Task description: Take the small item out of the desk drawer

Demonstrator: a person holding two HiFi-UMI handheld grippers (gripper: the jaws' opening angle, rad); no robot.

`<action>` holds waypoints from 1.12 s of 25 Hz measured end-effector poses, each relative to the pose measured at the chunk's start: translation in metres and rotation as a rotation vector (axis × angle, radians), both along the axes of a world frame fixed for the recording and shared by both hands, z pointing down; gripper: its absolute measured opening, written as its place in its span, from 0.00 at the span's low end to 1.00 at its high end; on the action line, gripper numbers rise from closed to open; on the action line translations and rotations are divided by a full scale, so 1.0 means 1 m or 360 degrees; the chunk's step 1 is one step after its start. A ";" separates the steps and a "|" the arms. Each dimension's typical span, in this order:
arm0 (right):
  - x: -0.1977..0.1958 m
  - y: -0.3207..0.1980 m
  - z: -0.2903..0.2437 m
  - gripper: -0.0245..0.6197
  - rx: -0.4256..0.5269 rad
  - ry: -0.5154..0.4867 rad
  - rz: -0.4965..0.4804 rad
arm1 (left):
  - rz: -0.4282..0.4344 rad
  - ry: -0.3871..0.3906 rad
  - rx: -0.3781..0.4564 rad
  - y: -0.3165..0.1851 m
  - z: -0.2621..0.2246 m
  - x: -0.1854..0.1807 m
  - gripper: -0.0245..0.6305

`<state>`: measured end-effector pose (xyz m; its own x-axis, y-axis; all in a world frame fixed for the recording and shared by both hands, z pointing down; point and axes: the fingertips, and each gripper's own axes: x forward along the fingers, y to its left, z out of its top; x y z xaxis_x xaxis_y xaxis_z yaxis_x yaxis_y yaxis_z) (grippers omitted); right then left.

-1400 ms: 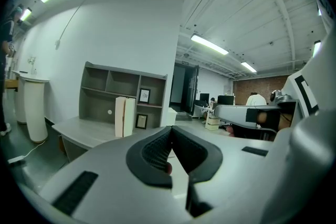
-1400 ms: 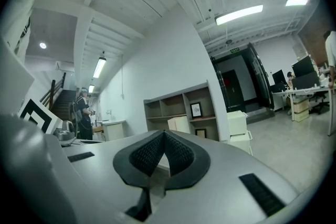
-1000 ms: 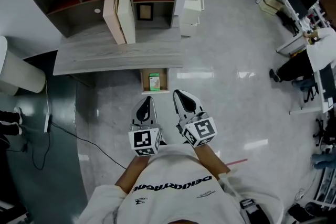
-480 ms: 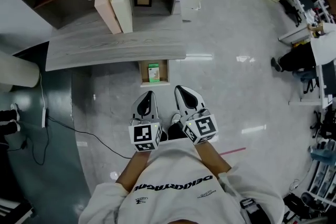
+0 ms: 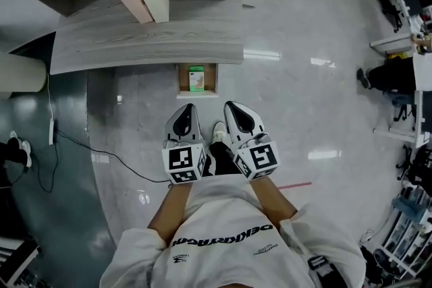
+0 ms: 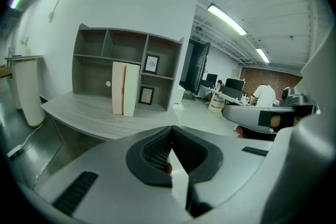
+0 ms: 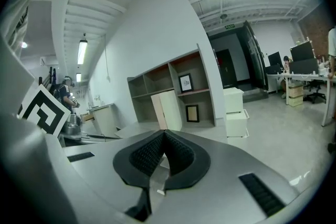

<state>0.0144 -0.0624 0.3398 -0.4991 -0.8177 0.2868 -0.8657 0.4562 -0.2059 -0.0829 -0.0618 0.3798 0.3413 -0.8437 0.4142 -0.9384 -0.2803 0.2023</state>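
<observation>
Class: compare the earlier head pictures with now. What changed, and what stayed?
The desk and its open drawer slid up the head view and look larger, so the person seems nearer. Nothing grasped or released. The left gripper and right gripper stay side by side, fingers shut and empty; the green item stays in the drawer.

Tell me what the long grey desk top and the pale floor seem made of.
Long grey desk top: probably wood-look laminate, matte; grain streaks run along it. Pale floor: likely polished stone or tile, glossy; ceiling lights mirror in it.
</observation>
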 end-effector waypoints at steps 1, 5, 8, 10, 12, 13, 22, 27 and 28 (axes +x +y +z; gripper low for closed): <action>0.001 -0.002 0.005 0.09 -0.0013 0.0004 -0.0006 | -0.0004 -0.0004 -0.0013 -0.003 0.005 0.002 0.06; 0.006 -0.010 0.027 0.09 -0.0052 0.0000 -0.0012 | -0.0023 -0.0014 -0.0063 -0.015 0.026 0.009 0.06; 0.010 -0.018 0.041 0.09 -0.0074 -0.0008 -0.0006 | -0.0045 -0.0028 -0.0086 -0.025 0.040 0.014 0.06; 0.011 -0.020 0.048 0.09 -0.0088 -0.0011 -0.0010 | -0.0051 -0.0032 -0.0107 -0.028 0.049 0.016 0.06; 0.012 -0.024 0.055 0.09 -0.0093 -0.0011 -0.0018 | -0.0051 -0.0043 -0.0127 -0.031 0.058 0.017 0.06; 0.013 -0.025 0.058 0.09 -0.0098 -0.0010 -0.0018 | -0.0052 -0.0048 -0.0135 -0.032 0.063 0.018 0.06; 0.016 -0.036 0.098 0.09 -0.0170 -0.0004 -0.0017 | -0.0074 -0.0077 -0.0232 -0.042 0.107 0.017 0.06; 0.015 -0.042 0.121 0.09 -0.0191 -0.0005 -0.0025 | -0.0077 -0.0106 -0.0272 -0.048 0.135 0.017 0.06; 0.016 -0.042 0.125 0.09 -0.0197 -0.0002 -0.0027 | -0.0075 -0.0107 -0.0280 -0.049 0.140 0.018 0.06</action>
